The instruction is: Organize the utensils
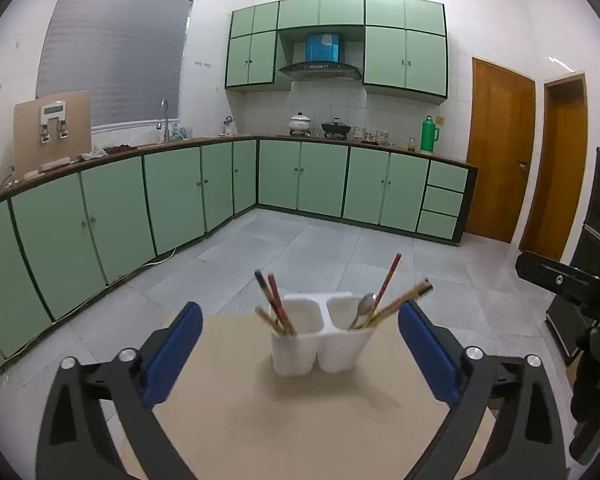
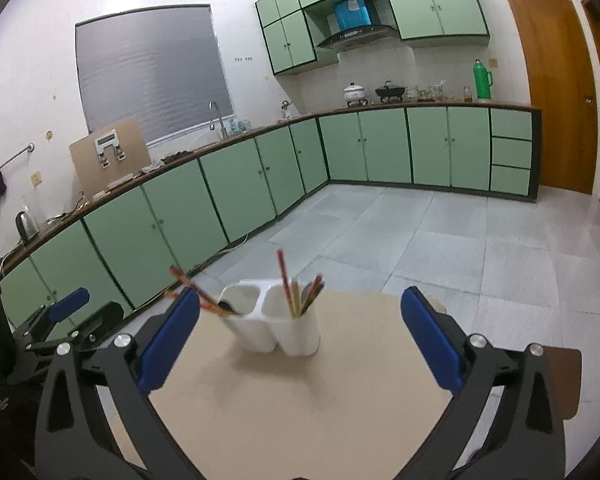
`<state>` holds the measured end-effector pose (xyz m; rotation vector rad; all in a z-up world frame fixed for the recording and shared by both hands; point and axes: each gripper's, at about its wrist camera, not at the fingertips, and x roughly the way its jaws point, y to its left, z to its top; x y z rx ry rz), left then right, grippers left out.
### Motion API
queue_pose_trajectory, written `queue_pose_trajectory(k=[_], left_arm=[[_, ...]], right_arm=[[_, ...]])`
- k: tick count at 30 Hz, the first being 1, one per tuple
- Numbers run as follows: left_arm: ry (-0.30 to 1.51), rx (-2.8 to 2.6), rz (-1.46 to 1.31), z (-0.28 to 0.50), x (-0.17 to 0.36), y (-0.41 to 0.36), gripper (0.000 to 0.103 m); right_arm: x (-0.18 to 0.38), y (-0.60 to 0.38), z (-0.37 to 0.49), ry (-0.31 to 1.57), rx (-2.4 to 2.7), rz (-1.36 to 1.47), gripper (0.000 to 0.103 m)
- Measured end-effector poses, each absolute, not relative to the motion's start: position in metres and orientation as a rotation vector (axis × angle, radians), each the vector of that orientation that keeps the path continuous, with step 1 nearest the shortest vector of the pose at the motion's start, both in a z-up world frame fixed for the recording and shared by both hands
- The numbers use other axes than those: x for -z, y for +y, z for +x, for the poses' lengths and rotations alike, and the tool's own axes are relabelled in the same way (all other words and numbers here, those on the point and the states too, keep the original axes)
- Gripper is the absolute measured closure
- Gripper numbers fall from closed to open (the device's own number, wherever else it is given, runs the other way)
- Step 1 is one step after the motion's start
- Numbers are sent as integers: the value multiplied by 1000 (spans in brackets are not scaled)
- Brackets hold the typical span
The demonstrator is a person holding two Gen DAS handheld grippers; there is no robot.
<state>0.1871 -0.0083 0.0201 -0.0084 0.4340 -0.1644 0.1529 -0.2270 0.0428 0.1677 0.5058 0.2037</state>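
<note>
A white two-compartment utensil holder [image 1: 320,340] stands upright on a tan table [image 1: 300,420]. Its left cup holds several chopsticks [image 1: 274,306]. Its right cup holds a metal spoon [image 1: 365,307] and more chopsticks [image 1: 396,298]. My left gripper [image 1: 300,320] is open and empty, its blue pads [image 1: 172,356] spread to either side, short of the holder. In the right wrist view the holder [image 2: 276,328] stands ahead with chopsticks [image 2: 296,292] in both cups. My right gripper [image 2: 300,312] is open and empty, short of the holder.
The left gripper [image 2: 66,312] shows at the left edge of the right wrist view; part of the right gripper's black body [image 1: 572,280] shows at the right of the left wrist view. Green kitchen cabinets [image 1: 180,196] and grey floor lie beyond the table's far edge.
</note>
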Motion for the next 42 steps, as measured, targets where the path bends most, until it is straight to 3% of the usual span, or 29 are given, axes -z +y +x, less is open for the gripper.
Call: queue_pose_trajectory(k=[19, 42], left_arm=[[426, 144, 10, 94, -28, -7, 6], [362, 142, 12, 49, -48, -2, 6]], right_arm=[[-45, -197, 61, 526, -274, 52, 5], [-67, -185, 33, 475, -284, 23, 5]])
